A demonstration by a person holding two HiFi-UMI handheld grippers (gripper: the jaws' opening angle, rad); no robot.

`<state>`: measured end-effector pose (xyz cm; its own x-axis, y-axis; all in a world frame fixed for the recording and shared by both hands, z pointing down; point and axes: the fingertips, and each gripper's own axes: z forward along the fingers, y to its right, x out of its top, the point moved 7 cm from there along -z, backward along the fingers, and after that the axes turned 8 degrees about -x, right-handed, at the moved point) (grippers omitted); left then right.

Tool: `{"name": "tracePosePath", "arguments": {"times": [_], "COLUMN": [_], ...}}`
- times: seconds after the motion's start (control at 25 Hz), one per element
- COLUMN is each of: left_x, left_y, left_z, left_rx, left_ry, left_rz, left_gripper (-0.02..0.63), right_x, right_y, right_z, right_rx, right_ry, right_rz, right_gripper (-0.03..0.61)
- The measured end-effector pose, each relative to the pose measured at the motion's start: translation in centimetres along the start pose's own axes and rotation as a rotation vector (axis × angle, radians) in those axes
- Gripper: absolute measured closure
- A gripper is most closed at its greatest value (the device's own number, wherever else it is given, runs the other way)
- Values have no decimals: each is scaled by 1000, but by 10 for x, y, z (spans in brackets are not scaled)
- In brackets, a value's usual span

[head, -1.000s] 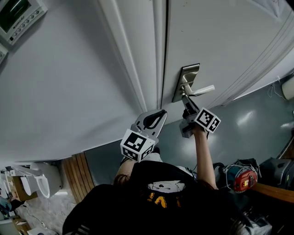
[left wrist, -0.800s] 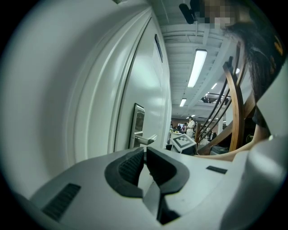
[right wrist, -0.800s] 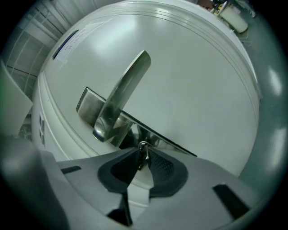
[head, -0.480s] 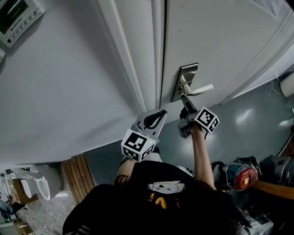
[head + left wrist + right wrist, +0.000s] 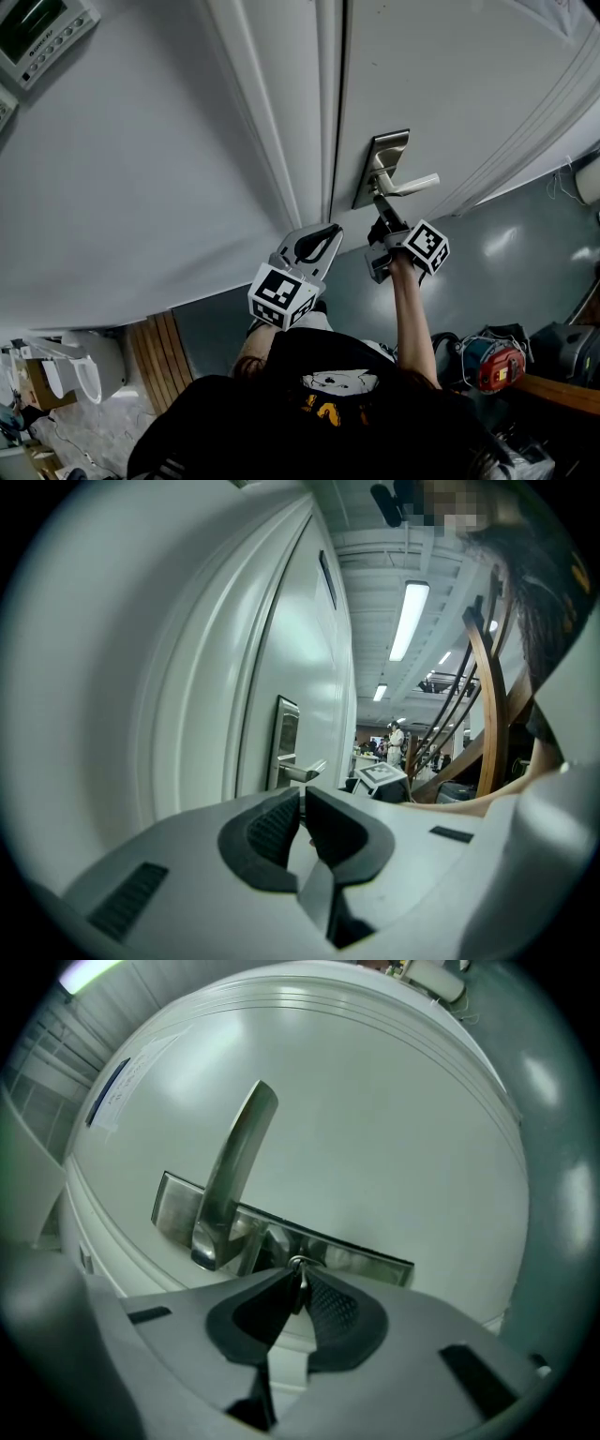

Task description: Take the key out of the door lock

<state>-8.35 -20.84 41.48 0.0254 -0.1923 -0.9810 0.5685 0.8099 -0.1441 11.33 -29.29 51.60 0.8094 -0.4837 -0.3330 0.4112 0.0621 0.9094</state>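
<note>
**Me:** My right fingers (image 5: 333, 1314) are closing on the key (image 5: 297, 1277). It sits in the lock plate (image 5: 361, 1260), just beside the base of the lever handle (image 5: 234, 1171). The pads look to be on its two flat sides already, and its little ring (image 5: 298, 1262) shows just past the tips. My left fingers (image 5: 272, 829) are pressed together on nothing. They are held off to the left, near the door frame (image 5: 281, 141).

**Partner:** So what makes the pull go well?

**Me:** A firm pinch first, I reckon. It should be on the key itself, not the ring, which would swing and slip. I can't tell from here whether the key is turned to where the lock lets go of it. So I'd feel for that before hauling.

**Partner:** And the direction?

**Me:** Straight back off the door (image 5: 375, 1101), along the key's own line. Any sideways lean may bind it in the lock. I'd also keep my tips clear of the handle.

**Partner:** And the left?

**Me:** I'd leave it where it is, as I doubt it's needed.
</note>
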Motion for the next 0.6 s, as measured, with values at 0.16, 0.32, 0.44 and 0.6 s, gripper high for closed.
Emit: {"name": "tracePosePath", "arguments": {"times": [0.16, 0.32, 0.44, 0.6], "left_x": [0, -1, -1, -2], "left_y": [1, 2, 2, 3], "left_z": [0, -2, -2, -1], "left_rx": [8, 18, 22, 26], "left_ry": [-1, -6, -9, -12], "left_rz": [-1, -3, -2, -2], "left_gripper": [589, 589, 591, 590], "right_x": [1, 0, 0, -1], "right_y": [1, 2, 3, 4], "right_z": [-1, -1, -1, -1], "right_rx": [0, 5, 9, 13], "right_ry": [-2, 2, 3, 0], "right_rz": [35, 78, 111, 138], "right_gripper": [546, 549, 552, 554]}}
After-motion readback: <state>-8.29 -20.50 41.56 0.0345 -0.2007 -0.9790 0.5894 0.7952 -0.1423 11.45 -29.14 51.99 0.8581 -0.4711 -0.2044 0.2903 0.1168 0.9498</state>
